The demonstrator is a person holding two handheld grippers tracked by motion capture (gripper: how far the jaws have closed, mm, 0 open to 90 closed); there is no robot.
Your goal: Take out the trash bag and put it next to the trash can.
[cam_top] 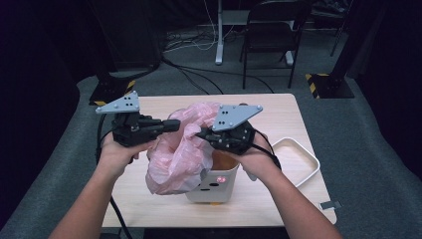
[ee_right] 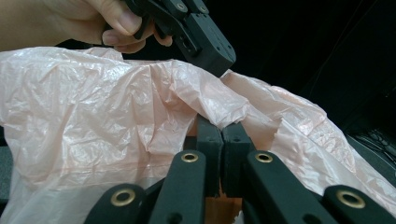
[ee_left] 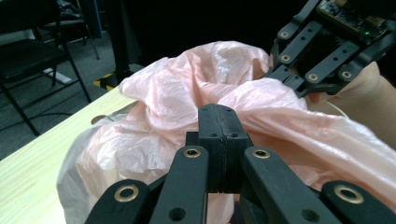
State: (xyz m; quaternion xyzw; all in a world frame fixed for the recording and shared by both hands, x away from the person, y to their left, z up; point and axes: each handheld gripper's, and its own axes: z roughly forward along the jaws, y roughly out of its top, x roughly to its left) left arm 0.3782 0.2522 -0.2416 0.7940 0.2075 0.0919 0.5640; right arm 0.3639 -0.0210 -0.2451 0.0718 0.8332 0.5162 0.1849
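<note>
The work in hand looks like fitting a pink plastic bag [cam_top: 181, 149] into the small white bin [cam_top: 214, 186] at the table's near edge. The bag hangs bunched over the bin's left side and rim, held up above the opening, w/ its lower part draped down the bin's left wall.

Left gripper [cam_top: 174, 124] is clamped on the bag's edge from the left; in the left gripper view its jaws meet flat w/ film [ee_left: 187, 93] pinched at the tips. Right gripper [cam_top: 201, 133] is likewise closed on the bag's rim from the right; in the right gripper view the film [ee_right: 116, 107] folds over its tips and is nipped there. The two grips sit near each other, nearly tip to tip.

To do the step well (a judgement): the person should draw the two grips apart so the mouth opens, keep both pinches on the single rim layer rather than a bunched wad, then lower the slack into the bin before stretching the rim over its lip. Pulling too hard risks tearing thin film or tipping the light bin, which stands close to the table edge.

Count: 1 bag, 1 bin, 2 grippers, 1 white tray [cam_top: 303, 162] to the right (overhanging the wooden table [cam_top: 278, 114] a little), 1 folding chair [cam_top: 273, 30] behind.
</note>
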